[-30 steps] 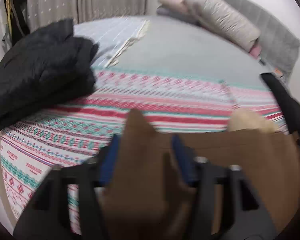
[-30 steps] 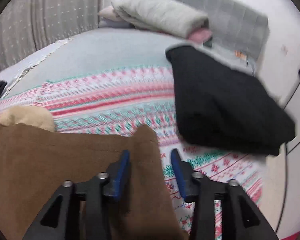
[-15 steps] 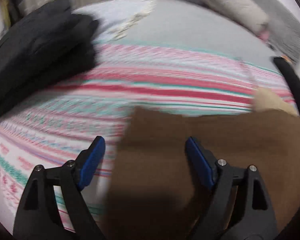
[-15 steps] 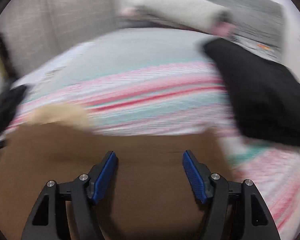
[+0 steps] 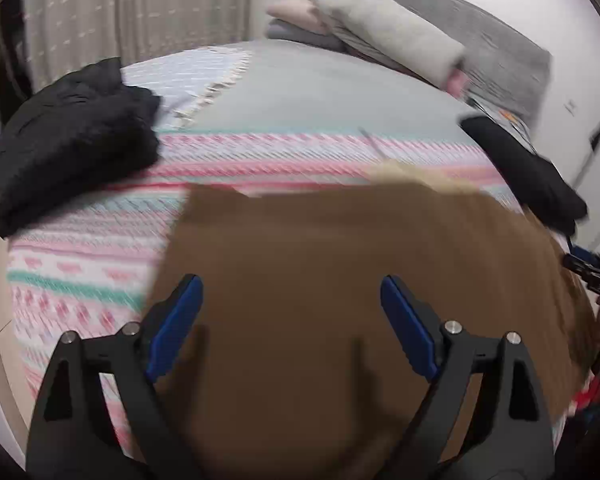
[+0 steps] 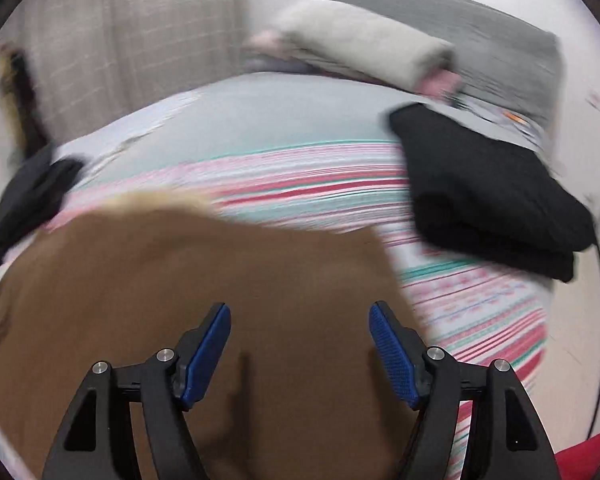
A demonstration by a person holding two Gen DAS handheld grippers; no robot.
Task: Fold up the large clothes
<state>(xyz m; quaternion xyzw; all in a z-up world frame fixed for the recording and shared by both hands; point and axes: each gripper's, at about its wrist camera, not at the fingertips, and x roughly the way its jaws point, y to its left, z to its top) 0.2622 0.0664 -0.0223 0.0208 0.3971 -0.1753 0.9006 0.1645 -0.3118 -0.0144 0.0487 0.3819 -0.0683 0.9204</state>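
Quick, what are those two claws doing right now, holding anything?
Left claw: open, holding nothing, above the brown garment.
Right claw: open, holding nothing, above the same garment.

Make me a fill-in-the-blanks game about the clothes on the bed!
1. The big garment lying under both grippers is ____ in colour.
2. The left hand-held gripper and right hand-held gripper both have their jaws ____.
3. The folded clothes at the right side of the striped blanket are ____.

Missing words: brown; open; black
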